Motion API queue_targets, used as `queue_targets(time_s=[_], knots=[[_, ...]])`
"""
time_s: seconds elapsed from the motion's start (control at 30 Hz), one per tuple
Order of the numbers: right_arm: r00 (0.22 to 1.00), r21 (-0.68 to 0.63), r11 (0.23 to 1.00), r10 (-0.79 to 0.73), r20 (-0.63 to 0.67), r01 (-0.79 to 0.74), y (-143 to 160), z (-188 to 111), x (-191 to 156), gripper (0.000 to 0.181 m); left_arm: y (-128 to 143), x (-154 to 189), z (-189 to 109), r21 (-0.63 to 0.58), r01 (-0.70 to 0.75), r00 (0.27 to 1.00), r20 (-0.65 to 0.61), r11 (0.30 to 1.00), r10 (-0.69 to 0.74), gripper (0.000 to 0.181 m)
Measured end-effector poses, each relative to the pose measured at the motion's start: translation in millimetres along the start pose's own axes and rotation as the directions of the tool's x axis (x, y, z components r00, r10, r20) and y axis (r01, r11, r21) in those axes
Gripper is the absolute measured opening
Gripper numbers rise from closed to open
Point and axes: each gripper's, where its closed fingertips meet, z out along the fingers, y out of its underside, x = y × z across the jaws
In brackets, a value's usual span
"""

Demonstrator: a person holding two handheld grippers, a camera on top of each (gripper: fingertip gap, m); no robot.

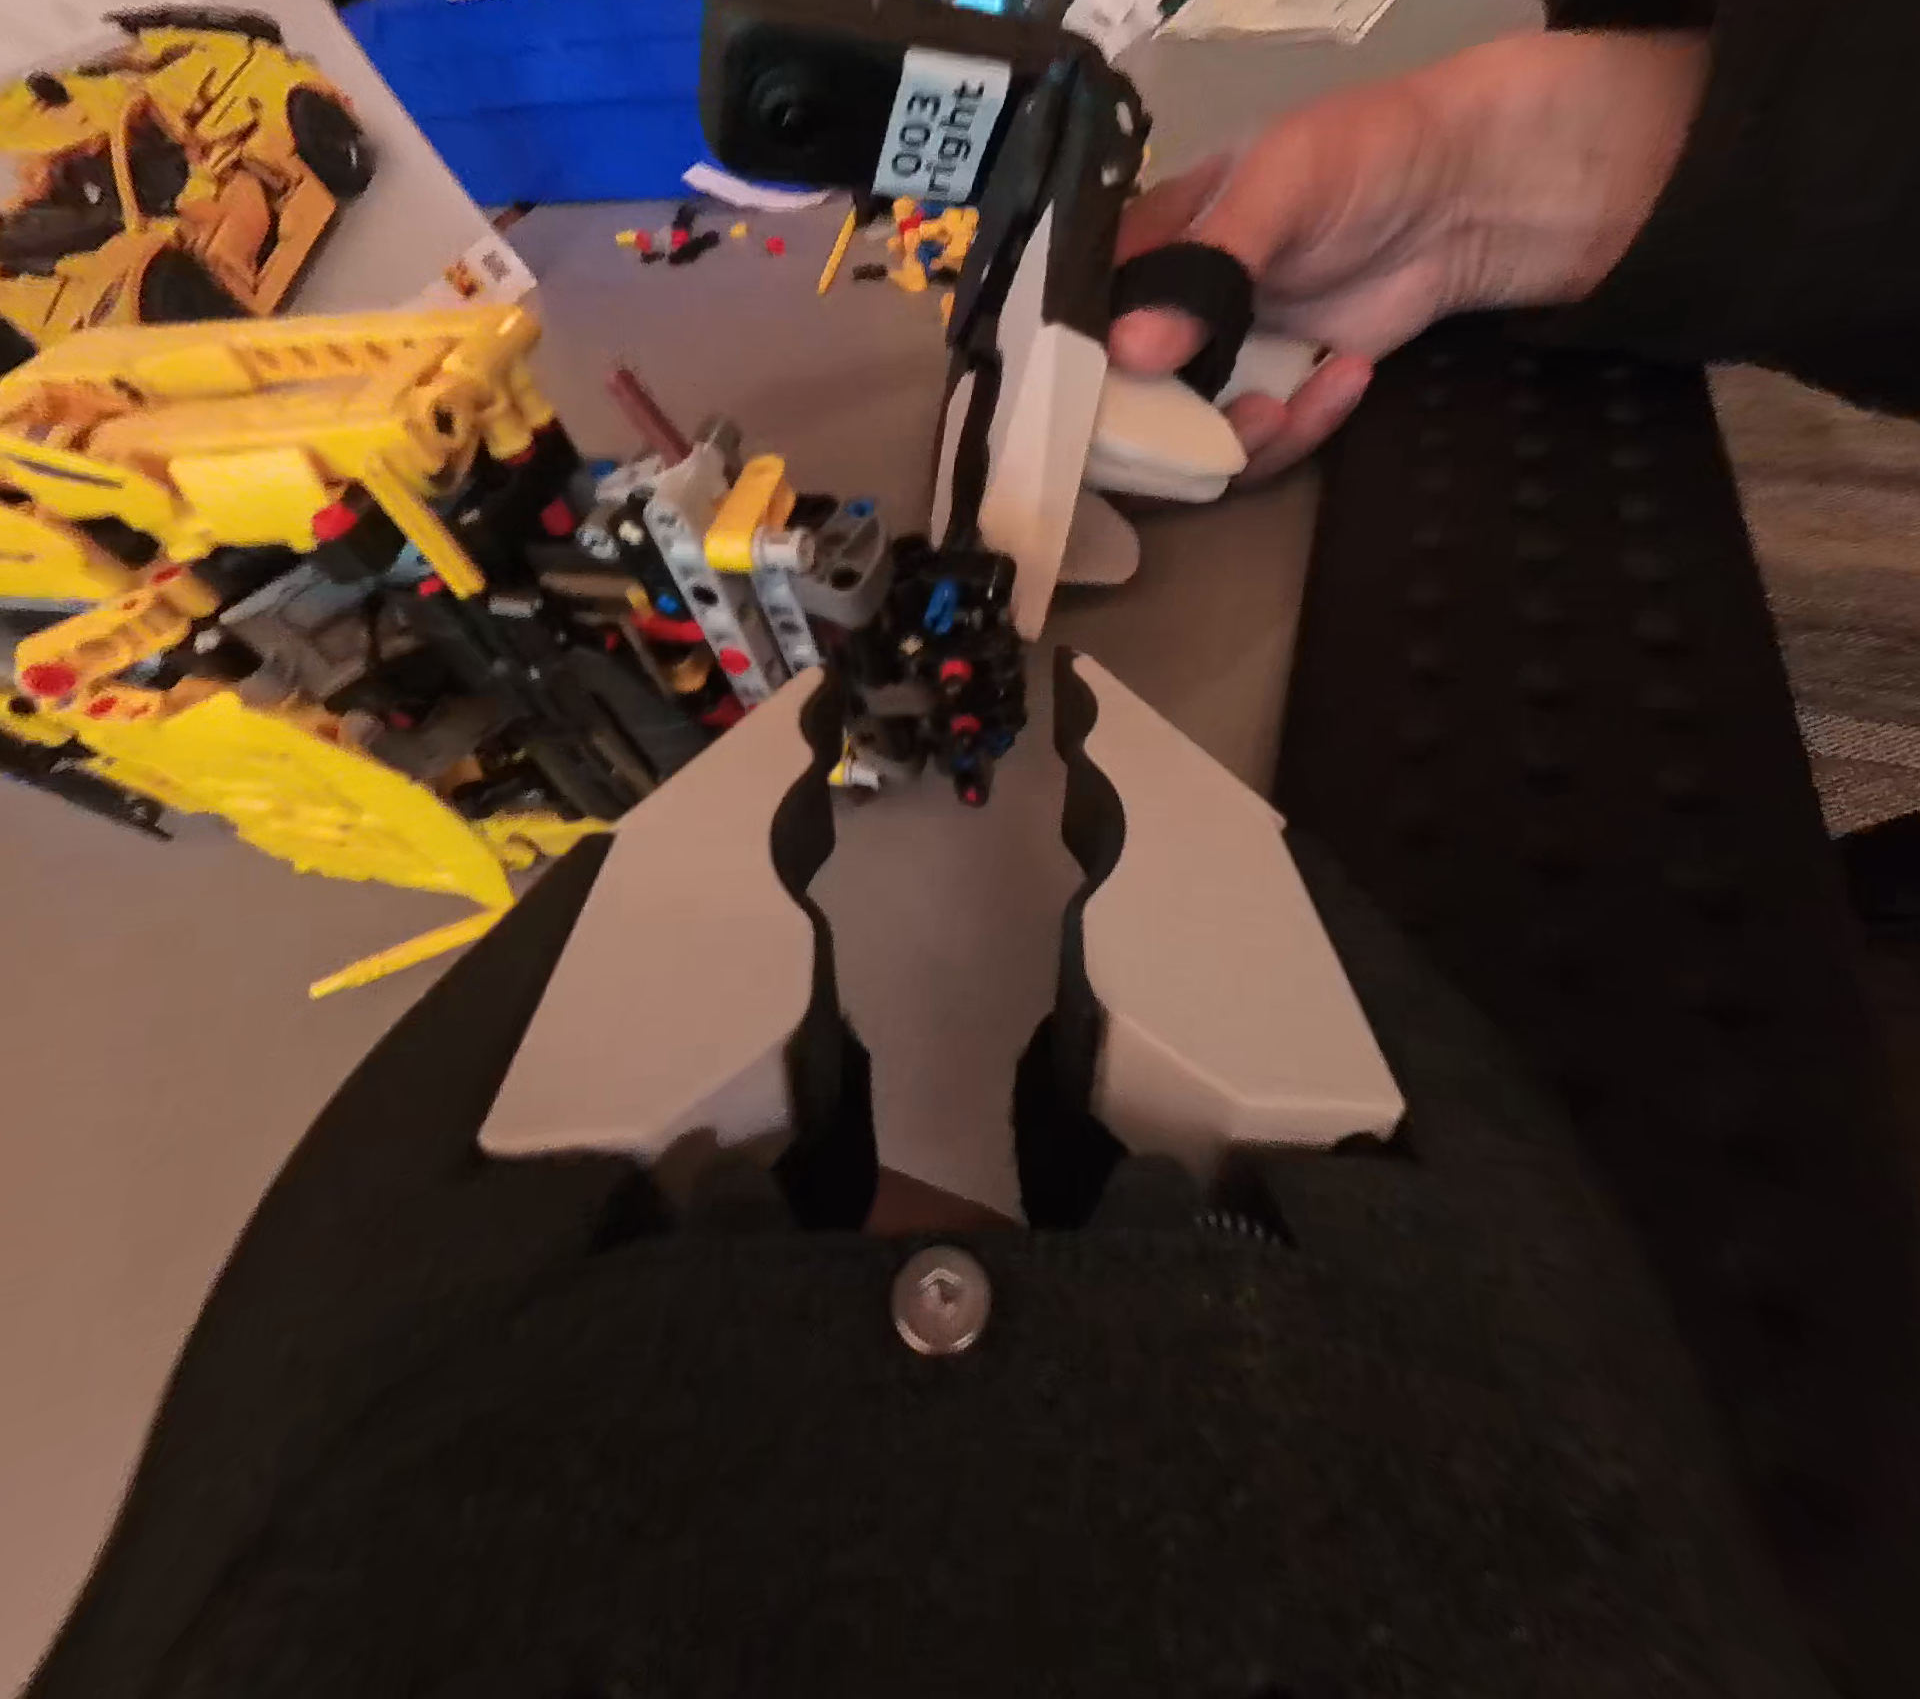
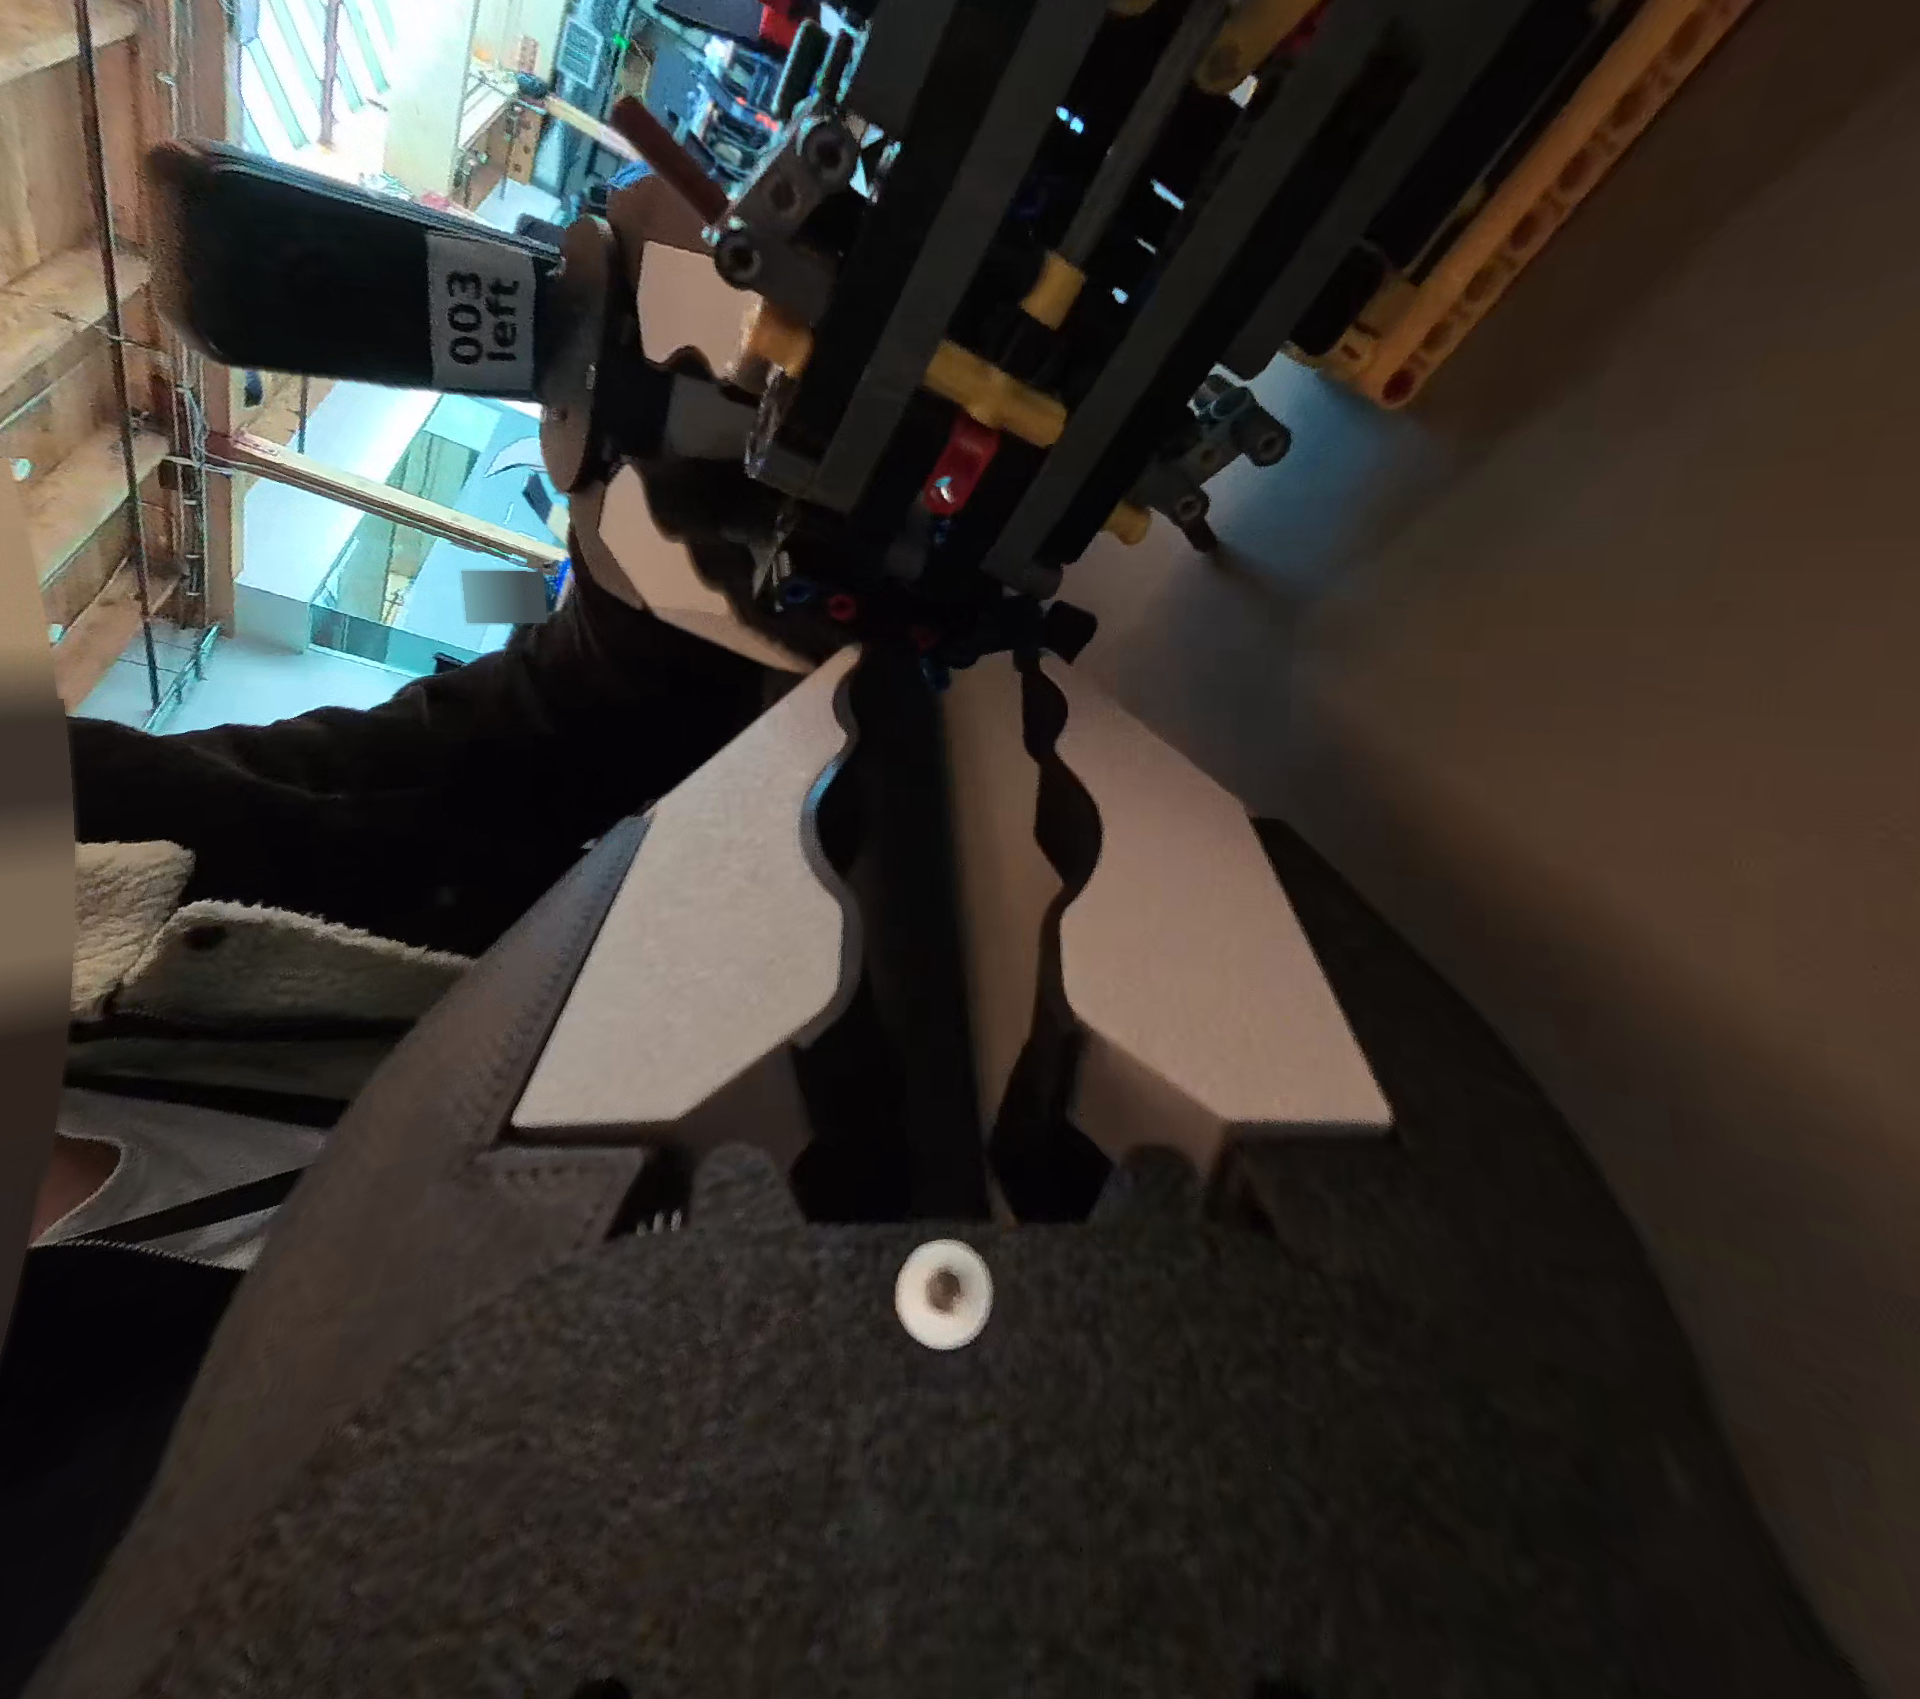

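A large yellow and black brick vehicle model [image 1: 312,558] lies tilted on the tan table [image 1: 156,1078]. A small black cluster of pins and connectors [image 1: 945,714] sticks out at its near end. My left gripper [image 1: 945,673] has its jaws part open around this cluster, with a thin gap at the right pad. My right gripper [image 1: 987,610], held by a hand [image 1: 1403,215], comes down from above. In the right wrist view my right gripper [image 2: 940,662] is shut on the black cluster [image 2: 935,626] at its tips. There the model's underside [image 2: 1039,195] fills the top, and the left gripper [image 2: 769,506] shows beside it.
The model's box with a yellow car picture [image 1: 156,174] lies at the far left. A blue bin [image 1: 540,80] with papers stands behind. Loose small bricks [image 1: 686,241] are scattered at the back. A thin yellow strip [image 1: 405,953] lies near. Dark fabric [image 1: 1507,714] borders the table's right edge. My two grippers' fingertips are within a few centimetres of each other.
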Motion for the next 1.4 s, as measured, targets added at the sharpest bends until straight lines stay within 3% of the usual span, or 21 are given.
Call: queue_targets(time_s=[0.2,0.3,0.37,0.43,0.5,0.73,1.13,1.3,1.4], knots=[[0.994,0.009,0.994,-0.105,-0.019,0.105,-4.2,-2.1,-2.5,0.019,3.0,-2.9,8.4,-0.013,0.03,0.999,-0.038,0.999,-0.03,0.033],[0.959,0.045,0.963,-0.261,-0.108,0.267,-14.6,-9.0,-3.5,0.023,3.1,-4.2,8.7,-0.011,0.038,0.997,-0.066,0.999,-0.039,0.033],[0.851,0.024,0.869,-0.478,-0.218,0.494,-19.9,-13.7,-4.9,0.023,3.5,-4.4,7.6,-0.012,0.053,0.995,-0.088,0.999,-0.054,0.033],[0.706,0.03,0.725,-0.659,-0.258,0.688,-22.8,-10.5,-18.0,0.019,3.8,-4.3,6.9,-0.012,0.054,0.994,-0.092,0.998,-0.055,0.033],[0.614,0.018,0.638,-0.733,-0.293,0.77,-22.8,-7.2,-22.9,0.017,4.1,-4.3,6.5,-0.013,0.051,0.995,-0.09,0.999,-0.052,0.033],[0.572,-0.043,0.604,-0.774,-0.272,0.796,-21.9,-5.8,-21.2,0.007,5.7,-3.2,2.6,-0.013,0.044,0.993,-0.113,0.999,-0.046,0.032],[0.583,-0.092,0.61,-0.784,-0.211,0.787,-10.0,-6.9,-24.8,0.006,6.7,6.6,-3.0,-0.006,0.013,0.984,-0.176,1.0,-0.014,0.032],[0.612,-0.044,0.633,-0.762,-0.211,0.773,-12.2,-2.7,-26.9,0.007,7.1,5.9,-4.7,-0.014,0.055,0.982,-0.181,0.998,-0.057,0.032],[0.59,-0.138,0.634,-0.764,-0.262,0.761,-5.7,-1.5,-9.2,0.014,7.7,4.9,-5.9,-0.018,0.075,0.98,-0.184,0.997,-0.077,0.032]])
